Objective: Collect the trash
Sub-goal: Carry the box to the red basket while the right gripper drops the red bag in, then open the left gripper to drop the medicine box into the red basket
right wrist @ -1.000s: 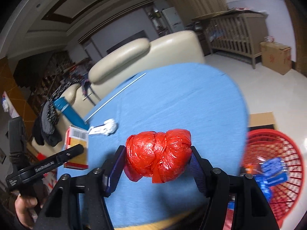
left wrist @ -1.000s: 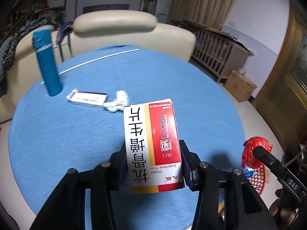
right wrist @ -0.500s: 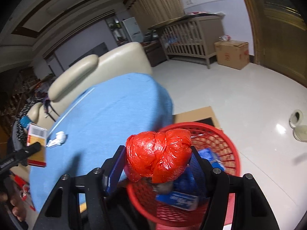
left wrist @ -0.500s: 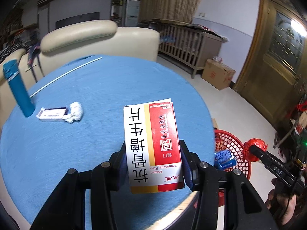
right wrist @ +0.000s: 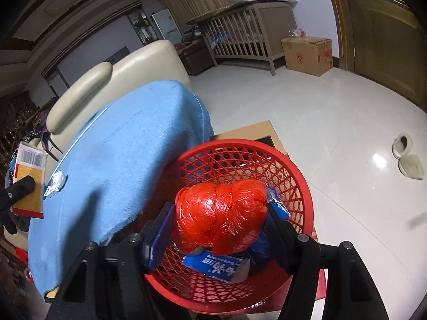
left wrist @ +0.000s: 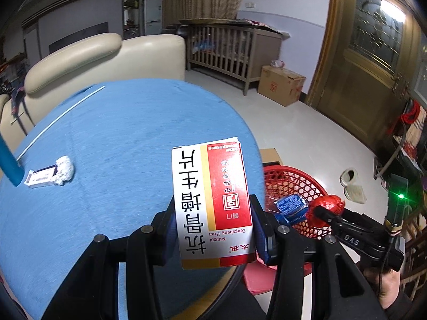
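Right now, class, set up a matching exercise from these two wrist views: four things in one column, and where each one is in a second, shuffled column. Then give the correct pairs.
1. medicine box
2. red plastic ball
3. white wad
4. blue packet

A. lying inside the red basket
B. lying on the blue tablecloth
C. between the right gripper jaws, which are opening
D. clamped in the left gripper

Pairs: 1-D, 2-C, 3-B, 4-A

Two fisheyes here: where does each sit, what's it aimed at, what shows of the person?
Left wrist: behind left gripper clamping medicine box, facing the blue table; hand with right gripper at right.
Right wrist: behind right gripper, jaws opening around red bag, looking down over red basket.
Shared: table, basket, box, bag, sofa.
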A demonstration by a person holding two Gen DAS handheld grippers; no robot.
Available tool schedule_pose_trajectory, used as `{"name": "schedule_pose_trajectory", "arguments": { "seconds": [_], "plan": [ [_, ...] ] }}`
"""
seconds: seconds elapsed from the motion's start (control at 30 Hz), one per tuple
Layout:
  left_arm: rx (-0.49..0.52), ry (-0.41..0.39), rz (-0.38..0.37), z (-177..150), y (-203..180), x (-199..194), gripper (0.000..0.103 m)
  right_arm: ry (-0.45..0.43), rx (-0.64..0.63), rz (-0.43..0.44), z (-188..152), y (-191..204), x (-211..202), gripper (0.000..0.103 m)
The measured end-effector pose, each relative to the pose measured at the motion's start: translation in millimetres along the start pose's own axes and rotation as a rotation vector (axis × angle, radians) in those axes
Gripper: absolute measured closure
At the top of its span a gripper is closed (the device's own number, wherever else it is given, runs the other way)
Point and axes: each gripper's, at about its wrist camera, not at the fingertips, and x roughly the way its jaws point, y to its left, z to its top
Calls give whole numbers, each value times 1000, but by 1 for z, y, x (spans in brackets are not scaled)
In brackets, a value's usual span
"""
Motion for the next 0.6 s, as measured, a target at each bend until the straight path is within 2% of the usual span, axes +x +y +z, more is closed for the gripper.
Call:
{"name": "schedule_pose_trajectory", "arguments": {
  "seconds": [0.07, 0.13, 0.27, 0.6],
  "plan": [
    [15, 10, -9, 1, -7, 5, 53, 20, -2, -4, -1, -1, 4, 30],
    [23, 17, -18, 4, -13, 9, 53, 32, 5, -23, -2, -5, 7, 17],
    [47, 34, -36, 6, -23, 18, 53, 24, 38, -18, -1, -16, 5, 15],
    [149, 82, -104, 13, -69, 43, 53, -74, 135, -38, 13, -45, -20, 15]
  ]
}}
